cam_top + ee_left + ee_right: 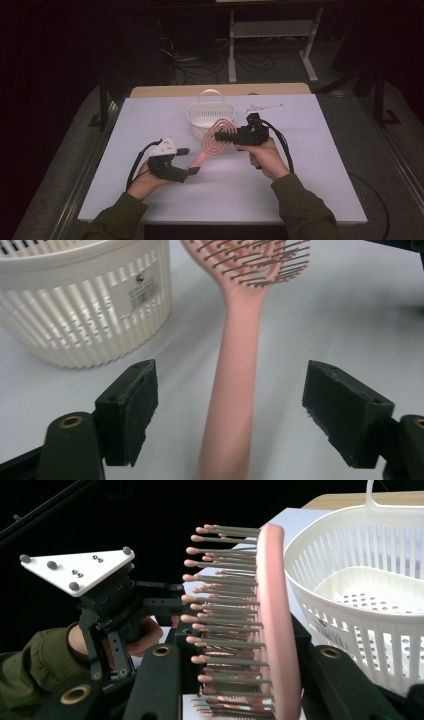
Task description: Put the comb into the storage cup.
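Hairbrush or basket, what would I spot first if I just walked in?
Likely the pink hairbrush, held up over the middle of the white table, its head pinched in the right tool. Just behind it sits a white basket, empty. The left tool stands open around the brush's handle.

High view: from above the near edge, facing forward and down over the table (300,190). Left gripper view: low and close, along the brush (235,380) handle toward the basket (85,305). Right gripper view: close against the bristles. Brush and basket shared by all.
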